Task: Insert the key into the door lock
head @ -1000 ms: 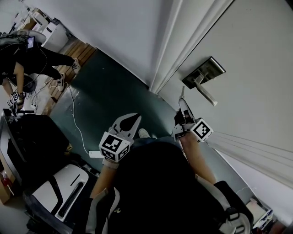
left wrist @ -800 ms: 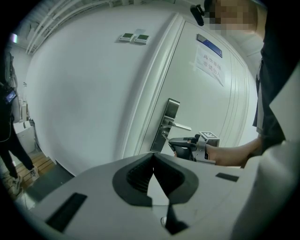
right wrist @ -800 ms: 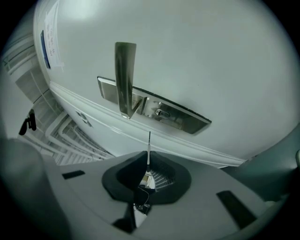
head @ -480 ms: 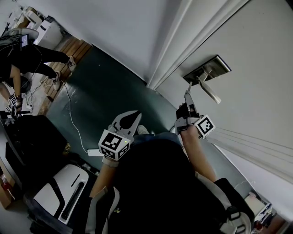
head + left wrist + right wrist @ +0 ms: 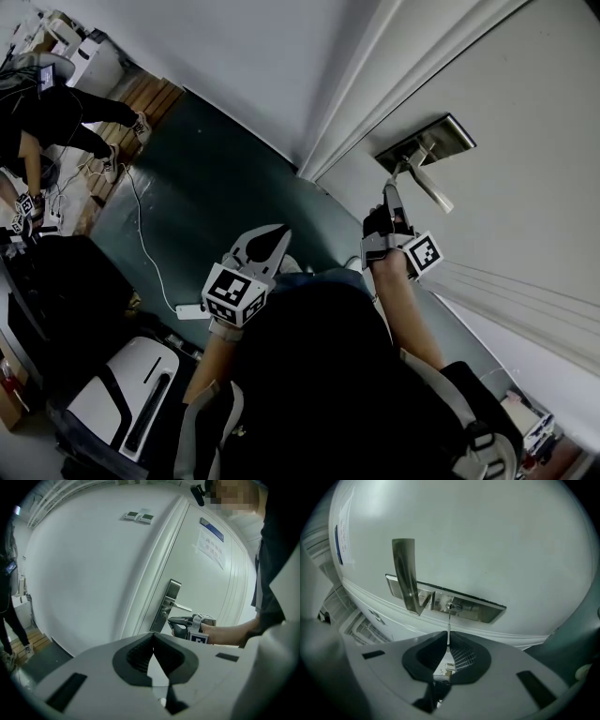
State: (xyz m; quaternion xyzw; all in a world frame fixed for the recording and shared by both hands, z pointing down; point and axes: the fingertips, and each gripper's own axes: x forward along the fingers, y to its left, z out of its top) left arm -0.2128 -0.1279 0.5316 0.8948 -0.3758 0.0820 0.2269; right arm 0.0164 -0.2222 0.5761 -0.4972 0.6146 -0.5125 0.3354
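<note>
The right tool (image 5: 448, 645) is pinching the key (image 5: 449, 626) by its head. The blade is pointing straight along the jaws at the keyhole (image 5: 453, 606) in the lock plate (image 5: 480, 612), with its tip at the keyhole's mouth; whether it is entering cannot be told. The left tool (image 5: 152, 654), pressed together on nothing, is hanging well away from the keyhole.

Clad in a dark top (image 5: 319, 375). Ahead of the top, pale grey left gripper (image 5: 279, 234) and right gripper (image 5: 388, 192), black-padded jaws, each with a black-and-white square-marker cube (image 5: 234, 295).

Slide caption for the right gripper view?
The key held in the right hand-held gripper, tip at the keyhole beside the door handle.
</note>
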